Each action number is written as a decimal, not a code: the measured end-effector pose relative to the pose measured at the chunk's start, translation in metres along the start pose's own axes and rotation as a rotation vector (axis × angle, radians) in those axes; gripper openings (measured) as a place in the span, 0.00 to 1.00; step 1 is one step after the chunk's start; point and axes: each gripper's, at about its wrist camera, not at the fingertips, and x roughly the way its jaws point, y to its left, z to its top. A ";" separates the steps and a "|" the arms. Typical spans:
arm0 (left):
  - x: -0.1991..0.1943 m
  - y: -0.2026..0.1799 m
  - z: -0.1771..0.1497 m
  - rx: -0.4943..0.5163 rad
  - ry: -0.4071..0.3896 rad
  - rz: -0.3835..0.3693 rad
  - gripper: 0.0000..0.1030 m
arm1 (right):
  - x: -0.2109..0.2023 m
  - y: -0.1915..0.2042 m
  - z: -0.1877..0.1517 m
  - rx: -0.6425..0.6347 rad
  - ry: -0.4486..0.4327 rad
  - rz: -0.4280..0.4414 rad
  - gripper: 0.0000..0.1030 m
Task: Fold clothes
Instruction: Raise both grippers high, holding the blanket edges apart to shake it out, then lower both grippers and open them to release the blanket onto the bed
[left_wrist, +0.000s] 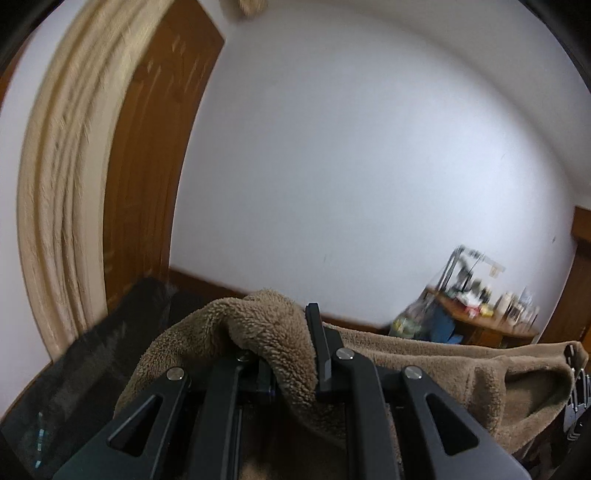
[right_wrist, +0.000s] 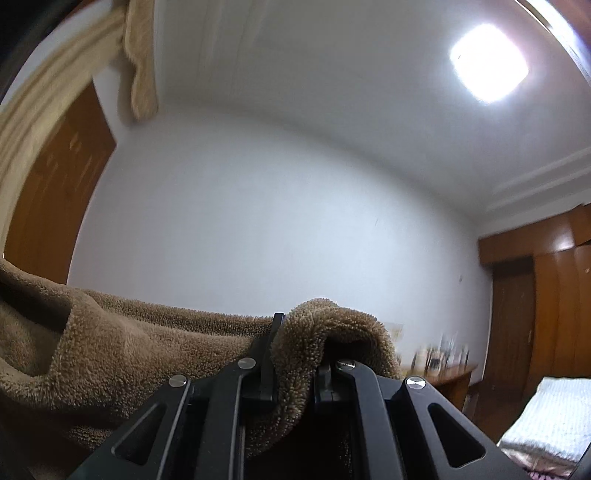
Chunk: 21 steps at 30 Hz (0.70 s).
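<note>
A brown fleece garment (left_wrist: 424, 354) hangs stretched between both grippers, lifted up in front of a white wall. My left gripper (left_wrist: 284, 343) is shut on one bunched corner of it; the fleece drapes over the left finger and hides it, and the right finger stands up beside the fold. My right gripper (right_wrist: 299, 347) is shut on another corner of the fleece garment (right_wrist: 147, 332), which covers the right finger. The cloth runs off to the left in the right wrist view and sags below both grippers.
A brown wooden door (left_wrist: 147, 166) with a cream frame (left_wrist: 55, 203) stands on the left. A cluttered wooden table (left_wrist: 476, 314) sits against the far wall. Wooden wardrobes (right_wrist: 546, 302) and a white-covered bed (right_wrist: 550, 421) are on the right. A ceiling light (right_wrist: 487, 62) shines above.
</note>
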 end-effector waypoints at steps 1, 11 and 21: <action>0.020 -0.001 -0.005 0.000 0.041 0.015 0.16 | 0.013 0.006 -0.009 -0.006 0.040 0.011 0.11; 0.149 0.008 -0.074 -0.014 0.357 0.112 0.16 | 0.109 0.044 -0.123 -0.042 0.467 0.164 0.11; 0.199 0.016 -0.121 -0.022 0.504 0.146 0.16 | 0.167 0.077 -0.162 -0.075 0.674 0.227 0.11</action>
